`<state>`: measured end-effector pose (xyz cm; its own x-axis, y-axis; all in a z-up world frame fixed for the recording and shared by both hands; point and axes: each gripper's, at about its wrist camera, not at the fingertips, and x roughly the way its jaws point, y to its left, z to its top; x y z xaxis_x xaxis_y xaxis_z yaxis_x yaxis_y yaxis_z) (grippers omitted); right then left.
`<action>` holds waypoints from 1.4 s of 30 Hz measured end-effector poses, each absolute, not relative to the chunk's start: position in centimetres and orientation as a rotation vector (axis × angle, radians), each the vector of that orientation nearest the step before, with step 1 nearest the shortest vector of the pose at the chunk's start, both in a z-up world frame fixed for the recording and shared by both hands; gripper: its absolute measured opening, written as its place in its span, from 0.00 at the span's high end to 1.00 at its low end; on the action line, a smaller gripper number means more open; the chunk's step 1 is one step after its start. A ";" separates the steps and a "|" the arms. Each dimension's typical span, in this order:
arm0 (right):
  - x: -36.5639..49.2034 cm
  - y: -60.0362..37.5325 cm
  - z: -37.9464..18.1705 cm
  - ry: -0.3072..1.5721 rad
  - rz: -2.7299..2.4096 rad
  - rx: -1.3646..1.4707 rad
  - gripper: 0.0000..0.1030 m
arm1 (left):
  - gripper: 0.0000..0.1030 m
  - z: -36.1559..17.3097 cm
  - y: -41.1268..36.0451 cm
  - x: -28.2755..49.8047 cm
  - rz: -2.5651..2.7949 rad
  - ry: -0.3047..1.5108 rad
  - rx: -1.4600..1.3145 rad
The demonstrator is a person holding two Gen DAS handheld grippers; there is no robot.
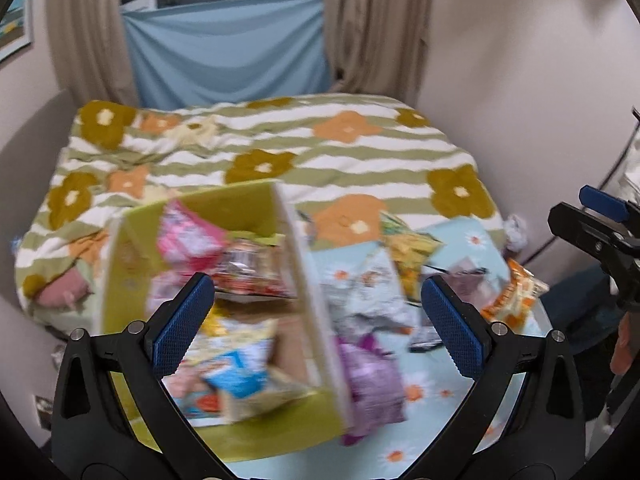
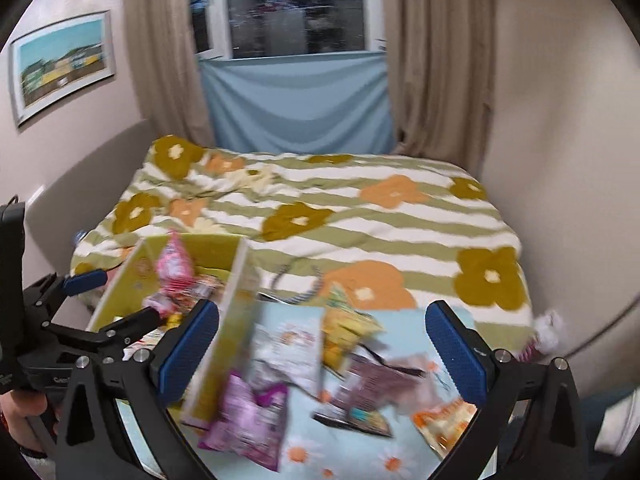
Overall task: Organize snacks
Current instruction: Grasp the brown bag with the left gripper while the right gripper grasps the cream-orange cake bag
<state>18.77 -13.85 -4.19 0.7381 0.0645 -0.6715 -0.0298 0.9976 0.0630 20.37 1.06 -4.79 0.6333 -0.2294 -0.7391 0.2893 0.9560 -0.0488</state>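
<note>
**Both tongs wide open above a half-filled snack box**

The left gripper (image 1: 316, 300) hangs with its jaws spread wide and nothing between its blue pads (image 1: 182, 320). It sits over the yellow-green cardboard box (image 1: 120, 264), probably so that it can drop packets in or steady the box.

The right gripper (image 2: 322, 330) is spread just as wide and is also empty. It hovers over the loose packets, which suggests it is lining up the next pick.

In the right wrist view, nearest at 6 o'clock, a purple snack packet (image 2: 248, 416) leans against the box's outer wall. At about 4 o'clock lie a dark packet (image 2: 372, 384) and an orange-and-white packet (image 2: 448, 420). All rest on a pale blue daisy-print cloth (image 2: 304, 452), apparently laid out as a sorting surface.

Towards the centre are a white packet (image 2: 288, 352) and a yellow packet (image 2: 344, 328).

In the left wrist view the box sits at 7 to 9 o'clock and already holds a blue-and-white packet (image 1: 236, 372), a red one (image 1: 252, 272) and a pink one (image 1: 184, 236). By my judgement the sorting is partly done.

Motion blur hides any labels.

Beyond, at 12 o'clock, lie the striped flower bedspread (image 2: 360, 220), a blue sheet (image 2: 296, 108) and the window (image 2: 296, 4).
</note>
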 end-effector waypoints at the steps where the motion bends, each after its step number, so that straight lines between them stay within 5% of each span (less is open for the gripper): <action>1: 18.4 -15.1 -4.5 0.744 0.021 0.064 0.00 | 0.00 -5.3 -0.2 20.5 -0.313 0.848 0.086; 16: 15.1 -28.3 -14.7 0.926 -0.280 0.271 0.00 | 0.00 -15.1 -14.1 21.6 -0.502 1.022 0.166; 29: 14.6 -30.1 -22.3 1.002 -0.328 0.428 0.00 | 0.22 -22.0 -18.1 23.5 -0.522 1.141 0.274; 34: 15.0 -30.4 -23.8 1.006 -0.342 0.461 0.03 | 0.45 -23.0 -18.6 23.6 -0.543 1.164 0.281; 42: 16.0 -30.9 -25.0 1.009 -0.347 0.488 0.11 | 0.49 -23.0 -19.1 23.0 -0.538 1.164 0.300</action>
